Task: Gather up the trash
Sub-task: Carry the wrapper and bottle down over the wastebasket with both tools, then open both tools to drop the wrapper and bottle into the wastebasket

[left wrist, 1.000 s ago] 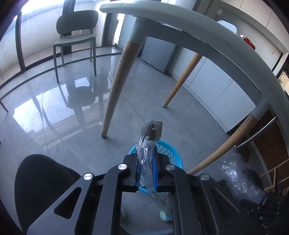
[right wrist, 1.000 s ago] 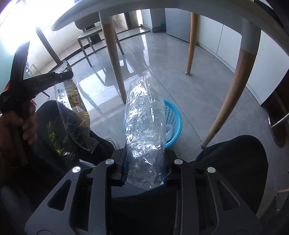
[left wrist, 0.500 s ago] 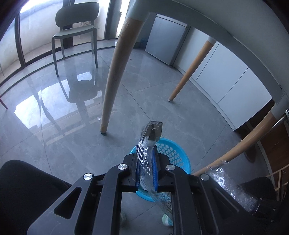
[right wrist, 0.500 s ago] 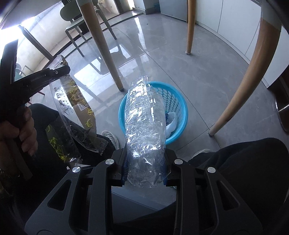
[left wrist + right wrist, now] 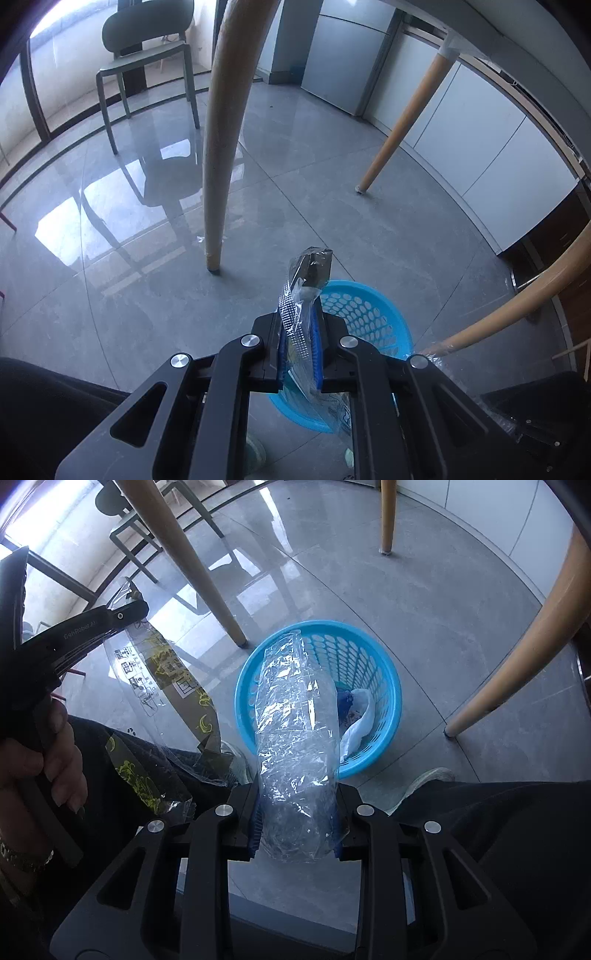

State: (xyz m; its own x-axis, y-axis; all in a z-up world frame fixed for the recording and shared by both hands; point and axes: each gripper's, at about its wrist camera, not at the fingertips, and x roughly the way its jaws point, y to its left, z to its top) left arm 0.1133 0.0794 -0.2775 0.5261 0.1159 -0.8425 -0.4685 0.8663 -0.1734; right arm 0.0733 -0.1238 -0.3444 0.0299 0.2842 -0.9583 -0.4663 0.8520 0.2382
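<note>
My right gripper [image 5: 297, 821] is shut on a crumpled clear plastic wad [image 5: 295, 738], which reaches forward over the near rim of a blue perforated basket [image 5: 384, 686] on the floor. White and blue scraps [image 5: 356, 716] lie inside the basket. My left gripper [image 5: 300, 347] is shut on a clear printed plastic wrapper [image 5: 304, 291] whose top end sticks up past the pads. In the right wrist view the left gripper [image 5: 129, 609] hangs at the left with the wrapper [image 5: 166, 686] dangling below it, left of the basket. In the left wrist view the basket [image 5: 365, 317] sits just beyond the fingers.
Wooden table legs [image 5: 218, 147] [image 5: 517, 657] stand around the basket on the grey tiled floor. A green chair [image 5: 147, 48] is at the far left by the window. White cabinets [image 5: 491, 155] line the right. A person's dark trousers [image 5: 498, 819], shoes [image 5: 424, 779] and hand [image 5: 40, 764] are close by.
Both grippers have sunk below the tabletop toward the floor with their loads. The basket now looks larger and nearer, and the clear wad hangs over its rim.
</note>
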